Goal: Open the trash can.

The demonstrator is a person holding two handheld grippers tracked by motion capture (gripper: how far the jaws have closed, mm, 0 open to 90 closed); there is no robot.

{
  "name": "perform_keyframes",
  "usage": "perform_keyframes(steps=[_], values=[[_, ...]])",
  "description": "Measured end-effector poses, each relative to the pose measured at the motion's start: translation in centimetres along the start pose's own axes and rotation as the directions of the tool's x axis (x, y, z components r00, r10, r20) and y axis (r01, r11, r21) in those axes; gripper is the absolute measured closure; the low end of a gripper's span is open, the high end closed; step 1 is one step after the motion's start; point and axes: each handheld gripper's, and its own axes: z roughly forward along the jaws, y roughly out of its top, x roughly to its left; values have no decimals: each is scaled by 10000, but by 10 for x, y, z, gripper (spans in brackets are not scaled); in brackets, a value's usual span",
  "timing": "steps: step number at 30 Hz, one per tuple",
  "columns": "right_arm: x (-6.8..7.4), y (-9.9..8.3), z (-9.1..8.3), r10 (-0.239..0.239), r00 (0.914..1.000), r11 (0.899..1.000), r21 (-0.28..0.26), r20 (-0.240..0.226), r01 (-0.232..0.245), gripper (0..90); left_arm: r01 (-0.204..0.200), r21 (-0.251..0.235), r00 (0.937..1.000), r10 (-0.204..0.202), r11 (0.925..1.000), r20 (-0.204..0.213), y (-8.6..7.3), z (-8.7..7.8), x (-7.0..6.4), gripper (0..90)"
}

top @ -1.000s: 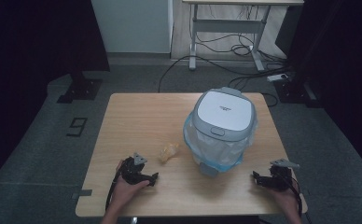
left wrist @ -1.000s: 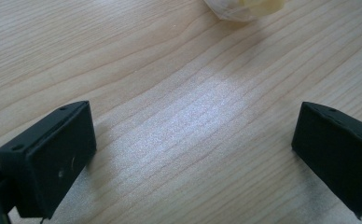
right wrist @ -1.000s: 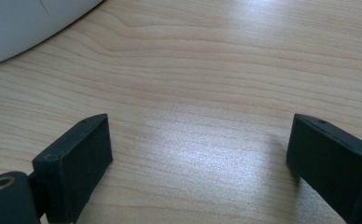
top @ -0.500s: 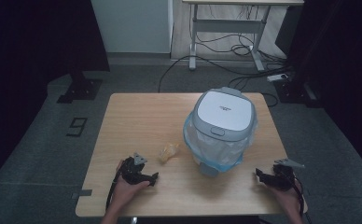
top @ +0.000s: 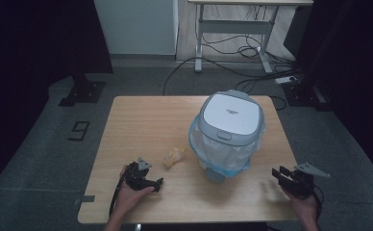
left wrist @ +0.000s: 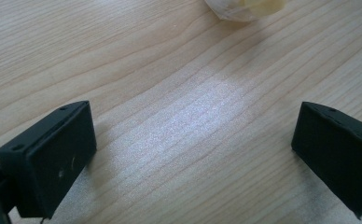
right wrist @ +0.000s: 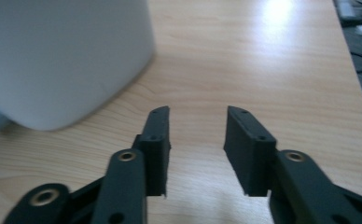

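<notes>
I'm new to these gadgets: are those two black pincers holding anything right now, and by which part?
Nothing. The left gripper and right gripper both stand open over bare table, apart from the yellowish wad and the bin.

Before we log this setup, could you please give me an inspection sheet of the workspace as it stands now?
Surface: light wooden table, bare apart from two things.
Job's things: crumpled yellowish wrapper lying just ahead of the left gripper; white bin, lid shut, with a blue liner bag showing under the lid.
Clutter: nothing seen.
Grippers: left gripper low over the table, jaws wide open, empty; right gripper at the table's right edge, jaws open, empty, beside the bin.
Cables: a cable trails from the left gripper along the hand; black cables loop over the floor behind the table.
Surroundings: grey floor with a taped 9, a desk frame behind, dark curtains at both sides.
</notes>
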Motion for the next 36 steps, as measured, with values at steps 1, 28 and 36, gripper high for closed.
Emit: perform_keyframes(steps=[1, 28, 36], values=[[0, 2, -3, 3, 9998, 10000, -60, -191, -4, 629, -14, 2, 10000, 14, 10000, 17, 0, 0, 0, 0], [19, 35, -26, -579, 9788, 9893, -1430, -1964, 298, 894, -28, 7, 10000, 28, 10000, 25, 0, 0, 0, 0], [27, 59, -33, -926, 9684, 9842, -1690, -2317, 537, 895, -28, 4, 10000, 28, 10000, 24, 0, 0, 0, 0]])
